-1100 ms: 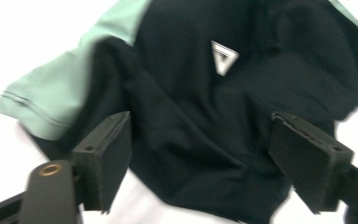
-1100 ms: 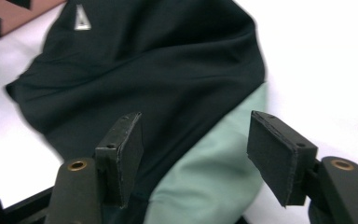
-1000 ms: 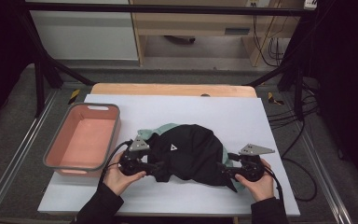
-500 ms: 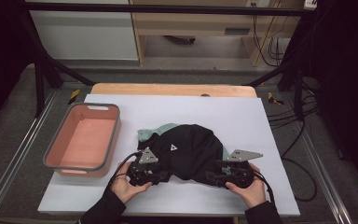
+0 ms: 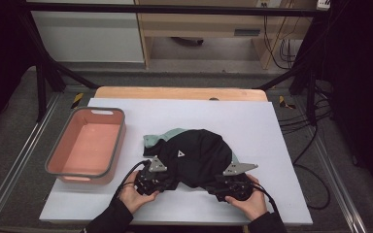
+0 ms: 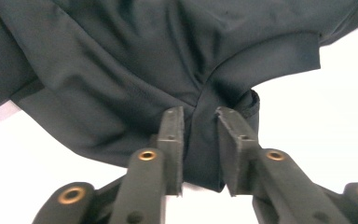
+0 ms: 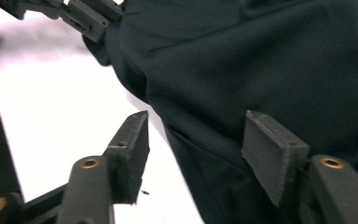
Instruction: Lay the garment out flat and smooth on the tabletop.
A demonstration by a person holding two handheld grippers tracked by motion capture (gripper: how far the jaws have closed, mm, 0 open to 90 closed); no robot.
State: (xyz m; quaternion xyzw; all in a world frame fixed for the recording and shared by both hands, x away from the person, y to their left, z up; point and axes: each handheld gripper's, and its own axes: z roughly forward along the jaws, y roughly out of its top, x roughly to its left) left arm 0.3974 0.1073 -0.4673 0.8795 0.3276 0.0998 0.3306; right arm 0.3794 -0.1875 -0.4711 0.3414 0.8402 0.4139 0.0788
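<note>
A black garment with a small white logo lies crumpled on the white table top, and a teal cloth sticks out from under its far left side. My left gripper is at the garment's near left edge. Its jaws have just been closing, and in the left gripper view the left gripper pinches a bunched fold of the black garment. My right gripper is at the near right edge. Its jaws have narrowed a little, and the right gripper still stands open around the garment's hem.
A pink tub with a grey rim stands empty at the table's left. A wooden board borders the far edge. Bare white table lies to the right and beyond the garment. Cables hang off the right side.
Both hands have slid toward the near edge, the right one also leftward, closer to the garment. The left jaws have closed on a fold of black fabric.
</note>
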